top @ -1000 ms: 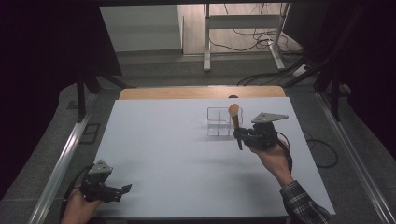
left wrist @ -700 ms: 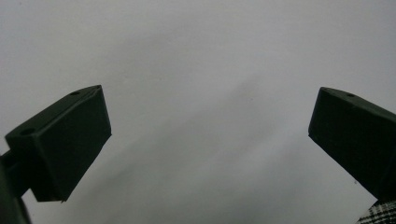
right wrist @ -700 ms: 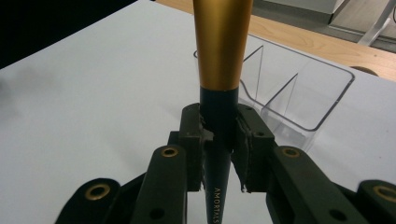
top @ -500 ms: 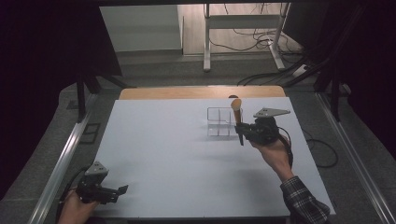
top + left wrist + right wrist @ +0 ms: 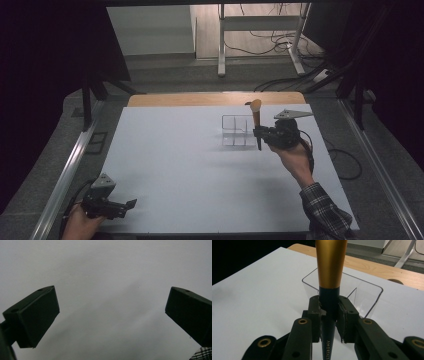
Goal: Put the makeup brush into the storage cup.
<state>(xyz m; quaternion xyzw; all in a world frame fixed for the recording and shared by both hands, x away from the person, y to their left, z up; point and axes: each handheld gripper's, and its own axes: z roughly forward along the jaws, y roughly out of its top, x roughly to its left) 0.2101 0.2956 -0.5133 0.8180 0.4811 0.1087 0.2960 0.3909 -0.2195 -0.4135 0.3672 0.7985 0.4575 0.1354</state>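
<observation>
So my right claw (image 5: 329, 312) is pinching a makeup brush (image 5: 329, 270) upright by its dark handle, clear acrylic organizer (image 5: 364, 297) just behind it; left claw (image 5: 112, 315) spread wide over bare table (image 5: 107, 270)

Black right gripper (image 5: 259, 134), right of centre in the high view, and the brush (image 5: 329, 277) in it goes gold up top, dark navy-black below with pale lettering near the tip, centre of the right gripper view. Gold-ringed holes dot those black jaws. Just behind, a clear, colourless organizer (image 5: 362, 297). White table (image 5: 190, 170) across the middle, a tan wooden strip (image 5: 210, 98) along its upper edge. Lower right of the high view, a plaid sleeve (image 5: 325, 212) in dark and pale checks. Lower left, the left gripper (image 5: 131, 204), black too, with a grey plate on top.
</observation>
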